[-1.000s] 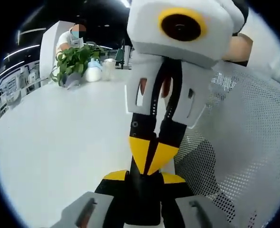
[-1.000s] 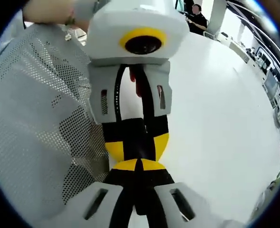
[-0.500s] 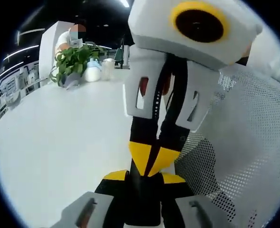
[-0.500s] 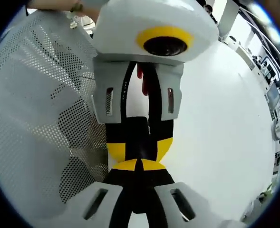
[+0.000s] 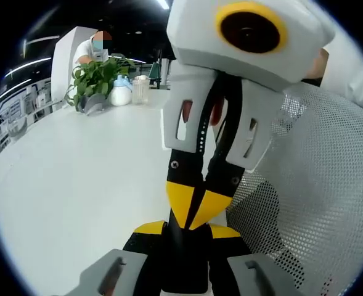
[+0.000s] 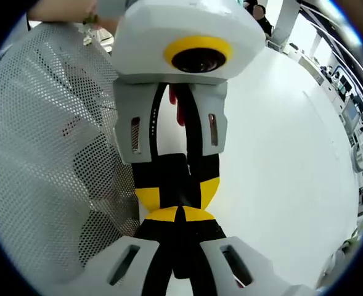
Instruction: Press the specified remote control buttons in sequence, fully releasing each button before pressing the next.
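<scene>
- Facing each other tip to tip: left gripper rises from 6 o'clock in its own view, right gripper comes down from 1 o'clock.
- Right gripper's yellow tips meet at a seam, clenched; left gripper's yellow tips sit apart with black between them, so grip cannot be told.
- Remote control's place cannot be told.
- Left gripper view adds a plant, bottle and cup at 11 o'clock, near the table's far edge.
- Right gripper view adds a hand at 11 o'clock.
- White table lies open beside a perforated mesh surface.
</scene>
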`<state>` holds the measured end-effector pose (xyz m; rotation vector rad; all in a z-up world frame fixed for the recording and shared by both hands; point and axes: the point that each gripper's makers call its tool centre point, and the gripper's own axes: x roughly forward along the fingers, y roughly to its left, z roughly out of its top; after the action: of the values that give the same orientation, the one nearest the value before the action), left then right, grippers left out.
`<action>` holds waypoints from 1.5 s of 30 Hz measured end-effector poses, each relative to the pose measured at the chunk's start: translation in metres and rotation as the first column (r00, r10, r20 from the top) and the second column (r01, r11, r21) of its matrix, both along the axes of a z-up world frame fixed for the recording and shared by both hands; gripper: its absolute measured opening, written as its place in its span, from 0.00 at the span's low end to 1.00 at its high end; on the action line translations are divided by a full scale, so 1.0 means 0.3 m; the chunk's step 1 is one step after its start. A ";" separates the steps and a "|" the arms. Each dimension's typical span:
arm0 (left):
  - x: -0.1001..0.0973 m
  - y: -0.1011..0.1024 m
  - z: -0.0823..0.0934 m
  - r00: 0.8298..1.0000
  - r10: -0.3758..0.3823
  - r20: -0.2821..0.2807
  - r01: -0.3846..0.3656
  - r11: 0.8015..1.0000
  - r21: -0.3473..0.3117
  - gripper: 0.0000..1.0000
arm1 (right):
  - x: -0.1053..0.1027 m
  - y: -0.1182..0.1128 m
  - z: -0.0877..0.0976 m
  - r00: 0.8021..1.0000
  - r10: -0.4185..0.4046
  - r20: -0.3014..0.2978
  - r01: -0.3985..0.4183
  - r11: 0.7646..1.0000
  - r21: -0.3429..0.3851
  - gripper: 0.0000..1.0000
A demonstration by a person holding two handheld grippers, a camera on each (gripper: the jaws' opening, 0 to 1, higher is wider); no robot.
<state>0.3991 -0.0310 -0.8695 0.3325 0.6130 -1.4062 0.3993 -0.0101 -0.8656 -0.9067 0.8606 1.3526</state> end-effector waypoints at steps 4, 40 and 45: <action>0.000 0.000 -0.001 1.000 -0.004 0.002 0.004 1.000 0.002 0.25 | -0.003 0.002 -0.002 0.999 0.033 0.021 -0.033 0.999 -0.014 0.00; -0.001 -0.002 -0.003 1.000 -0.018 0.014 0.018 1.000 0.022 0.25 | 0.002 0.018 -0.007 0.993 0.104 0.047 -0.101 0.994 -0.052 0.00; -0.001 -0.003 -0.003 1.000 -0.019 0.016 0.018 1.000 0.025 0.25 | 0.000 0.019 -0.007 0.989 0.137 0.053 -0.133 0.989 -0.071 0.00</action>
<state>0.3988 -0.0320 -0.8706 0.3699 0.6161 -1.4134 0.3994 -0.0043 -0.8677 -1.0678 0.8162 1.4128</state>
